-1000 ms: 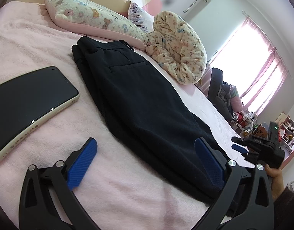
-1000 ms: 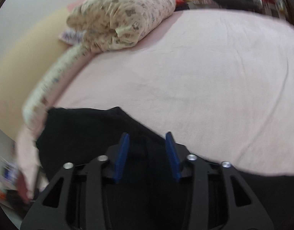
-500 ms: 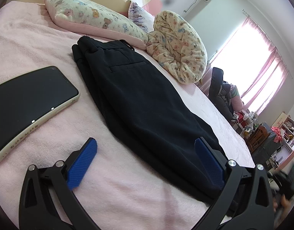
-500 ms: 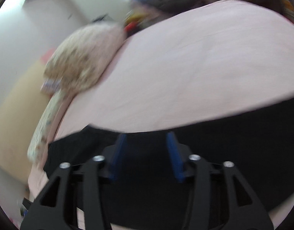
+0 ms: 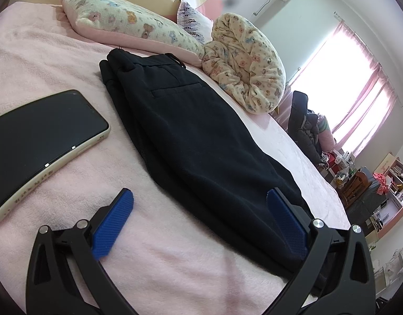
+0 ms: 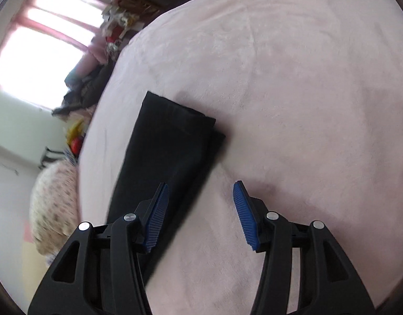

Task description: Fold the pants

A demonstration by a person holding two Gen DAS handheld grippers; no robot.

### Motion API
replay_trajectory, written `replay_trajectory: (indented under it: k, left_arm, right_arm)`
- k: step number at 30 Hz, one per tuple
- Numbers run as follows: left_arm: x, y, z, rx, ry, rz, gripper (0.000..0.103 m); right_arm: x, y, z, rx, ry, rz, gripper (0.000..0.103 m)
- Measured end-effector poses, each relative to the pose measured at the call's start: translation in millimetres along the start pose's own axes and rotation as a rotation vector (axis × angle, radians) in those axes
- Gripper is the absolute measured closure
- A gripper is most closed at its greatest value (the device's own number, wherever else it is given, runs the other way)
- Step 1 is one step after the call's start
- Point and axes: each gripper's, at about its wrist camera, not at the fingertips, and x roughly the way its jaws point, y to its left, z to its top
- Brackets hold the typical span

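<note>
Pants laid long on the bed, both grippers empty

The black pants [image 5: 191, 136] lie folded lengthwise along the pink bed [image 5: 175, 262], waistband up by the pillows [image 5: 138, 26], cuffs at the far end. The left gripper [image 5: 199, 220] hangs wide over the lower leg, holding nothing; the right gripper [image 6: 199, 210] hovers near the cuffs [image 6: 175, 120], its pads apart and gripping nothing. The risk, I'd say: the cuffs are slightly staggered (one layer peeks out), so a pinch may catch only the top layer and fold crooked. The phone [image 5: 41, 141] just beside the pants could get dragged.
</note>
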Motion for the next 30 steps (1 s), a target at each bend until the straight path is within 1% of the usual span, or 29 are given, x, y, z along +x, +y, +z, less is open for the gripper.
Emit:
replay_trajectory:
  k: [3,5,8,9,11,13,14,15,16,17,18,21,24,27,30]
  left_arm:
    - [-0.3,-0.5,0.1,0.000,0.001,0.003,0.002]
    - [-0.9,-0.7,-0.5,0.001,0.003,0.005,0.002]
    - [-1.4,-1.1,-0.7,0.001,0.003,0.005,0.002]
    - [-1.5,-1.0,-1.0,0.001,0.004,0.007,0.002]
    - [-0.5,-1.8,-1.0,0.003,0.007,0.012,0.002]
    - [-0.5,-1.8,-1.2,0.003,0.007,0.012,0.002]
    - [-0.7,-1.7,-1.3,0.003,0.007,0.012,0.002]
    - [-0.6,-1.8,-1.3,0.003,0.007,0.013,0.002]
    - [-0.5,-1.8,-1.2,0.003,0.007,0.013,0.002]
    - [-0.4,-1.9,-1.0,0.003,0.007,0.012,0.002]
    - [-0.4,-2.0,-1.0,0.003,0.007,0.013,0.002]
    - [-0.4,-1.9,-0.9,0.003,0.007,0.013,0.002]
    - [-1.6,-2.3,0.1,-0.003,0.003,0.000,0.002]
    - [-3.1,-2.4,6.0,-0.018,0.000,-0.040,0.002]
    - [-9.9,-2.7,18.7,-0.045,-0.012,-0.040,0.002]
  right_arm:
    - [13.7,-6.5,6.2,0.022,-0.003,0.028,0.049]
    - [20.8,-6.6,5.9,0.031,-0.026,0.033,0.050]
    - [27.5,-2.7,10.3,0.035,-0.063,0.069,0.050]
    - [27.4,-6.0,16.7,0.034,-0.068,0.080,0.050]
    - [31.4,-6.8,18.5,0.027,-0.077,0.087,0.051]
    - [31.4,-5.1,18.0,0.027,-0.094,0.093,0.057]
    - [31.3,-6.5,17.9,0.030,-0.096,0.099,0.070]
    - [31.4,-9.1,17.8,0.039,-0.099,0.117,0.087]
    - [31.6,-12.3,17.7,0.049,-0.103,0.138,0.090]
    - [30.5,-14.5,16.5,0.053,-0.112,0.170,0.091]
    - [26.6,-15.3,13.4,0.042,-0.124,0.179,0.092]
    - [16.7,-3.9,7.8,-0.023,-0.166,0.211,0.093]
    - [4.9,24.1,2.5,-0.115,-0.184,0.282,0.093]
    - [-7.2,64.4,-10.7,-0.244,-0.174,0.336,0.093]
    - [-13.0,101.6,-29.6,-0.346,-0.145,0.395,0.093]
